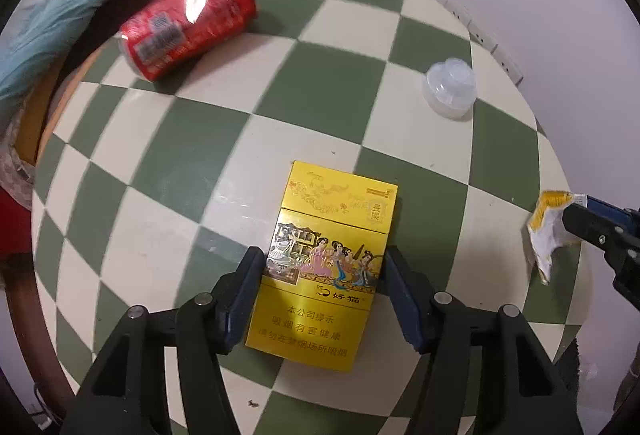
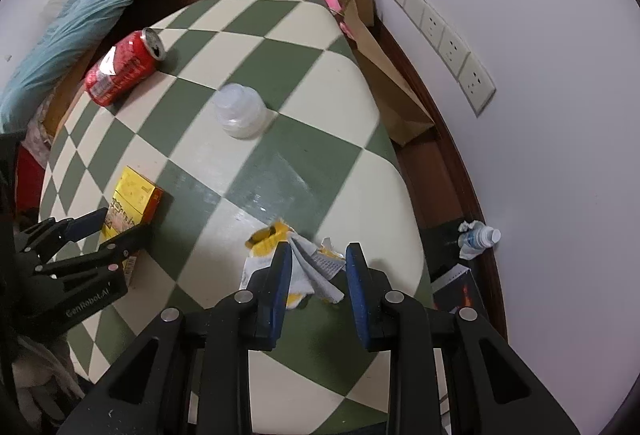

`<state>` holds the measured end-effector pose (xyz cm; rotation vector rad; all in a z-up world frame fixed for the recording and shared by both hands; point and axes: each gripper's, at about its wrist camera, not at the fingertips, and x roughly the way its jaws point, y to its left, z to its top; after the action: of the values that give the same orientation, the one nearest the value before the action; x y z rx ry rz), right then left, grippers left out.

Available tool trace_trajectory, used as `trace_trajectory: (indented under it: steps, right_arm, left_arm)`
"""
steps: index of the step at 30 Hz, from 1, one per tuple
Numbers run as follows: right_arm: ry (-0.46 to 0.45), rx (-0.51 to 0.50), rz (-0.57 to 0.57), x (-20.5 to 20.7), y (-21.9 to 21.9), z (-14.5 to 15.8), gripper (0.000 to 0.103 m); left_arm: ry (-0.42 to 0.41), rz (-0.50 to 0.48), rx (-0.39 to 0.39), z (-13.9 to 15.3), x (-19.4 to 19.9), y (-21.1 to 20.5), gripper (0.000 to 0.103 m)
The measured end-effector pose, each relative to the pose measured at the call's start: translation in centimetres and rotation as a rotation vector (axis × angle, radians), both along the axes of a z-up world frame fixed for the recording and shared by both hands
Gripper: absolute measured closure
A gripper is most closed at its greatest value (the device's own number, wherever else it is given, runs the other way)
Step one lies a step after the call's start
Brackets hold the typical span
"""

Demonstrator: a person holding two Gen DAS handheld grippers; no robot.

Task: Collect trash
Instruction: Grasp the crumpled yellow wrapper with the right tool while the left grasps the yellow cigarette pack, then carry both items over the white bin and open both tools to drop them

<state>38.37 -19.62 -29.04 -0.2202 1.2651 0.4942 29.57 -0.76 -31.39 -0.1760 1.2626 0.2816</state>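
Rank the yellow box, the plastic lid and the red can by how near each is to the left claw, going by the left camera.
1. yellow box: between the left gripper jaws.
2. plastic lid: farther out, to the right.
3. red can: farthest, lying on its side at the table's far left edge.

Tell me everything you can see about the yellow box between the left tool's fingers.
The yellow box is a flat, glossy cardboard cigarette pack with a hinged flip top, closed. Its face carries a picture of robed figures, gold ornament and red Chinese text. It lies face up on the green-and-cream checkered table. The left tool straddles its lower half, one blue-padded finger along each long side, close against it; whether they squeeze it cannot be told. Nothing else touches it.
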Motion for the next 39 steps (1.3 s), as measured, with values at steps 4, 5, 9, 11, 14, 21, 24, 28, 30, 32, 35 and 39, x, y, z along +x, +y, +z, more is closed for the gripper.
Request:
trace_trajectory:
  steps: [4,5,9,11,14,21,24,28,30,32,35,39]
  right_arm:
    - [-0.034,0.013,0.045,-1.1,1.6,1.8,0.074]
    - [-0.04,0.015,0.058,-1.3,2.0,2.2,0.074]
    - [-0.09,0.035,0.134,-3.1,4.7,4.9,0.075]
    - [-0.111,0.058,0.174,-4.2,6.4,6.4,0.075]
    - [-0.137,0.097,0.24,-6.1,9.5,8.8,0.075]
    - [-0.17,0.175,0.416,-12.0,18.2,12.7,0.075]
    - [-0.174,0.196,0.498,-15.2,22.3,13.5,0.075]
    - [-0.159,0.214,0.609,-19.9,28.3,13.6,0.075]
    - [-0.147,0.214,0.67,-22.9,31.8,13.0,0.075]
    - [-0.13,0.203,0.718,-25.3,34.8,11.9,0.075]
    - [-0.08,0.172,0.787,-29.1,39.6,9.1,0.075]
    - [-0.003,0.101,0.875,-34.4,45.5,4.0,0.075]
  left_arm:
    - [-0.065,0.037,0.055,2.7,-1.9,0.4,0.046]
    - [-0.088,0.051,0.075,3.6,-2.5,0.7,0.046]
    - [-0.172,0.122,0.131,7.5,-5.6,3.2,0.046]
    - [-0.21,0.165,0.159,9.6,-7.5,4.9,0.046]
    - [-0.256,0.228,0.206,11.9,-10.3,8.9,0.046]
    - [-0.288,0.395,0.325,15.8,-19.1,14.9,0.046]
    - [-0.278,0.472,0.373,16.6,-23.4,17.7,0.046]
    - [-0.242,0.572,0.413,16.2,-28.5,20.9,0.046]
    - [-0.222,0.633,0.406,15.2,-31.2,22.8,0.046]
    - [-0.193,0.691,0.396,14.0,-34.1,24.9,0.046]
    - [-0.142,0.768,0.365,11.5,-37.5,27.9,0.046]
    - [-0.079,0.859,0.303,7.7,-41.8,31.3,0.046]
